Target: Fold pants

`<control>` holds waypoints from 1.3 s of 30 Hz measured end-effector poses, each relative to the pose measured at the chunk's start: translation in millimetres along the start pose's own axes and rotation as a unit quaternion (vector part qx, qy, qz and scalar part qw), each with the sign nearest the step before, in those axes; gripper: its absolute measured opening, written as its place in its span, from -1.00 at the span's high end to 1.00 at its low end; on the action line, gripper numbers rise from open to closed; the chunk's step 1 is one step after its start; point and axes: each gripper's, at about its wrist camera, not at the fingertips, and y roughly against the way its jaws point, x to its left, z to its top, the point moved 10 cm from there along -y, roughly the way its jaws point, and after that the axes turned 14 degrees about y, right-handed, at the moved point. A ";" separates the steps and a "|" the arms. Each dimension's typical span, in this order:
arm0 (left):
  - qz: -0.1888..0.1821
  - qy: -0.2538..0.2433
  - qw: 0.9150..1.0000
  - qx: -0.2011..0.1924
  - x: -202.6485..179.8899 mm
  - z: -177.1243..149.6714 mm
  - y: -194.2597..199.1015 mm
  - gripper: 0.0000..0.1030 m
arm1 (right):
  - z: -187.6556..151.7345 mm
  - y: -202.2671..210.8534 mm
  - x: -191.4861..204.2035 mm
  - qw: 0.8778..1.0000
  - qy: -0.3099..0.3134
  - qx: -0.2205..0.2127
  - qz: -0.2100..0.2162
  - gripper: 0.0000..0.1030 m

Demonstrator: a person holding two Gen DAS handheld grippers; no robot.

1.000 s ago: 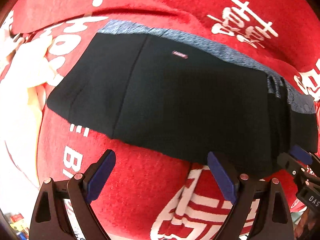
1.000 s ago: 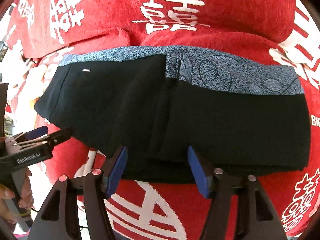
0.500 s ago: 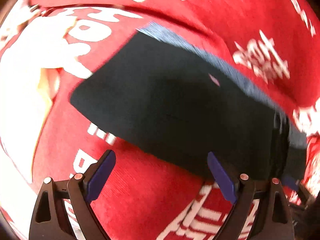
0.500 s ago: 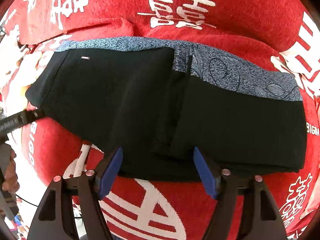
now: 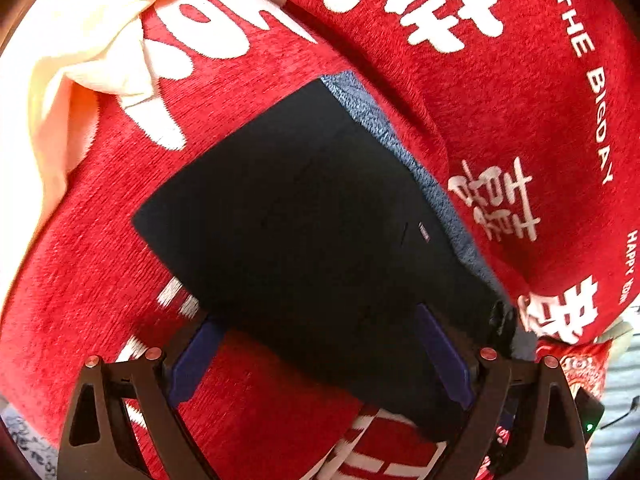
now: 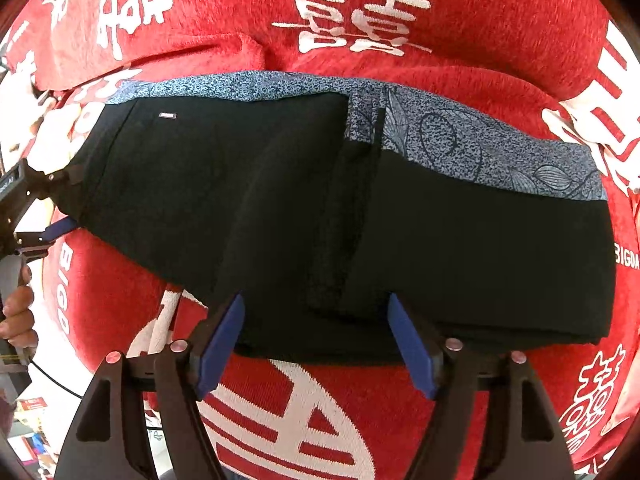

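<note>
Black pants [image 6: 320, 208] with a blue-grey patterned waistband [image 6: 472, 148] are lying folded on a red blanket [image 6: 500, 40] printed with white characters, filling the middle of the right wrist view from nine o'clock to three o'clock. The right gripper [image 6: 316, 340] is pointing down at the near edge of the fabric at six o'clock, its blue-padded jaws standing spread with the hem between them and not pinching it. The left gripper [image 5: 320, 360] is hovering wide apart over the garment's end, the cloth's corner lying between its fingers without being pressed; in the right wrist view it is showing at nine o'clock, gripped by a person's hand [image 6: 18, 312]. A cream cloth [image 5: 80, 32] is sitting crumpled at eleven o'clock in the left wrist view
</note>
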 end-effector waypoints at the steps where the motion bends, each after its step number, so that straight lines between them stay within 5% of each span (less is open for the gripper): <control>1: -0.012 0.005 1.000 0.000 -1.0 1.1 0.0 -0.92 | -0.2 0.0 0.1 1.000 0.000 0.000 0.000 -0.50; 5: -0.049 0.033 0.998 -0.009 -2.5 3.7 1.9 -0.96 | -1.3 -0.2 0.4 1.000 0.000 -0.002 0.000 -0.50; 11: -0.047 0.037 0.998 -0.026 -11.4 11.0 5.4 -0.96 | -2.5 0.8 1.6 1.000 0.003 -0.006 -0.001 -0.50; 15: -0.066 -0.042 0.996 -0.042 -52.6 3.6 18.7 -0.96 | -2.9 1.8 1.6 1.000 0.004 -0.005 0.001 -0.50; 17: -0.042 -0.070 0.996 -0.046 -58.1 3.8 11.8 -0.96 | -2.8 1.6 2.1 1.000 0.006 -0.005 0.001 -0.50; 21: -0.014 -0.002 1.000 -0.026 -29.3 17.7 -10.0 -0.96 | -3.4 1.4 3.7 1.000 0.009 -0.005 0.001 -0.50; 23: 0.000 -0.010 0.999 -0.039 -33.9 20.0 -6.9 -0.94 | -4.1 2.3 4.0 1.000 0.011 -0.006 0.005 -0.50; 25: 0.052 -0.040 0.996 -0.056 -35.4 19.4 -8.6 -0.65 | -3.7 5.1 2.7 1.000 0.009 -0.005 0.010 -0.51; 28: 0.114 -0.084 0.986 -0.083 -32.3 21.6 -5.9 -0.09 | 2.2 18.8 -0.5 1.000 -0.005 -0.016 0.015 -0.51; 31: 0.137 -0.147 0.973 -0.109 -43.1 16.2 1.1 0.04 | 19.4 42.7 -0.6 0.998 -0.006 -0.050 0.022 -0.51; 35: 0.191 -0.298 0.920 -0.171 -68.2 -5.2 9.6 0.08 | 43.5 54.2 6.5 0.996 -0.013 -0.058 0.063 -0.51; 39: 0.203 -0.348 0.897 -0.182 -77.2 -17.4 11.1 0.08 | 79.6 56.1 23.3 0.989 -0.016 -0.059 0.131 -0.51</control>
